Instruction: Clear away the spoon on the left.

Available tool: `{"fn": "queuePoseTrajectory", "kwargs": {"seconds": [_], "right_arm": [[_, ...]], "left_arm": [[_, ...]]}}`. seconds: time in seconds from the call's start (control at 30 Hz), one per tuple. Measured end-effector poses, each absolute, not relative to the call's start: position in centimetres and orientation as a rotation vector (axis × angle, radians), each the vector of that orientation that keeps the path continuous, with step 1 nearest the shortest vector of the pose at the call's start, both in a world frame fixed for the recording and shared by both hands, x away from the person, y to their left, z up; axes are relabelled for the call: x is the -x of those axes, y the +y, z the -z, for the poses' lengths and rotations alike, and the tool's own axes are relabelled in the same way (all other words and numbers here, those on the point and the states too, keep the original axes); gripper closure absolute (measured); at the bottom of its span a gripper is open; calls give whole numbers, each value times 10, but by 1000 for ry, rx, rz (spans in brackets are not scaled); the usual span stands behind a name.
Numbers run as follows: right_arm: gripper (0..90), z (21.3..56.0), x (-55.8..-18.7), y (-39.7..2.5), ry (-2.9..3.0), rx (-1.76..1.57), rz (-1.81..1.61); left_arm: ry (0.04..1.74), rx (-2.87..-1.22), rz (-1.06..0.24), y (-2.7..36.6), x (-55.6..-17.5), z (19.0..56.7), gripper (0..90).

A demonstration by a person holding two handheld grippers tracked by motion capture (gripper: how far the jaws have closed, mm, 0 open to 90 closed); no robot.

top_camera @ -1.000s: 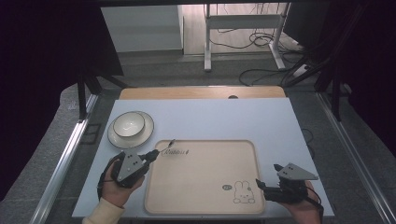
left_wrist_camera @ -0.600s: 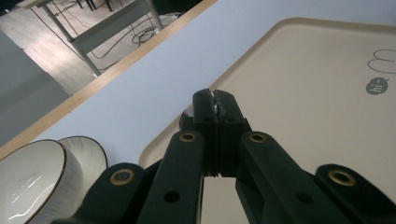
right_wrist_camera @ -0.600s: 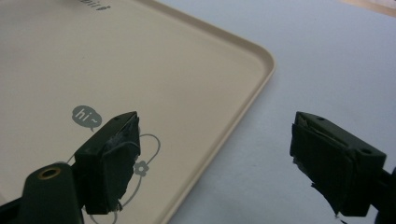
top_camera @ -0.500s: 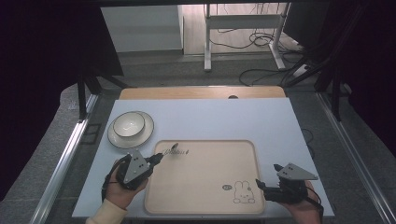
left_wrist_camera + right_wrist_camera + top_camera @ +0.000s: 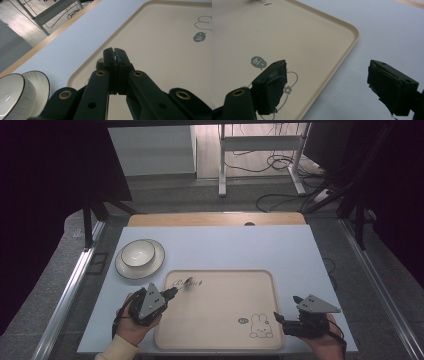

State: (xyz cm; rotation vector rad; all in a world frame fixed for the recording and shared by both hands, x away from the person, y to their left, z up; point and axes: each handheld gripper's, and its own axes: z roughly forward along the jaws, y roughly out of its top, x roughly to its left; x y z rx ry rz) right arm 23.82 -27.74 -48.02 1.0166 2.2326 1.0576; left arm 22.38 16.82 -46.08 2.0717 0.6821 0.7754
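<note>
Bowl (image 5: 138,253) sits nested on a saucer (image 5: 159,261) at roughly 10 o'clock on the desk (image 5: 225,247), just off the tray's upper-left corner and apart from it; both upright, untouched. Left gripper (image 5: 170,292) hovers at the tray's 9 o'clock edge, jaws pressed together on the handle of a small metal spoon (image 5: 186,281). In the left gripper view the left gripper's (image 5: 115,53) jaws meet with no gap, and only a sliver of the spoon's metal (image 5: 100,60) peeks past them. The spoon's bowl end points toward 1 o'clock and lies over the printed lettering at the tray's upper-left corner; whether it rests on the tray or is held just above it, I cannot tell. Grip is far back on the handle, likely so the bowl end stays free for placement. Tray (image 5: 220,340), beige with a rabbit drawing near its lower right, occupies the desk's centre-front. Right gripper (image 5: 276,318) waits at about 4 o'clock, at the tray's lower-right corner. In the right gripper view, the right gripper (image 5: 325,85) is spread wide and holds nothing, one jaw above the rabbit print, the other above bare desk. Judgement: the right gripper is parked as a standby, perhaps to steady the tray.
</note>
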Motion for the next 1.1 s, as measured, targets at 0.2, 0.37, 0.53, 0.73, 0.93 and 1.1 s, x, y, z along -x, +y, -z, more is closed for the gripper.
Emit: {"fn": "queuePoseTrajectory", "kwargs": {"seconds": [0.2, 0.37, 0.53, 0.73, 0.93, 1.1], "right_arm": [[165, 480, -238, -277, 2233, -1015, -1058], [165, 480, -238, -278, 2233, -1014, -1056], [165, 480, -238, -277, 2233, -1013, -1057], [165, 480, -238, -277, 2234, -1014, -1060], [165, 480, -238, -278, 2233, -1014, -1055], [165, 480, -238, -278, 2234, -1014, -1054]], "left_arm": [[674, -2090, -777, 166, -223, 463, 896], [672, -2095, -784, 164, -221, 465, 897], [646, -2128, -807, 160, -217, 467, 895], [639, -2146, -812, 158, -214, 469, 886], [644, -2156, -807, 157, -213, 470, 879], [650, -2163, -803, 156, -211, 471, 871]]}}
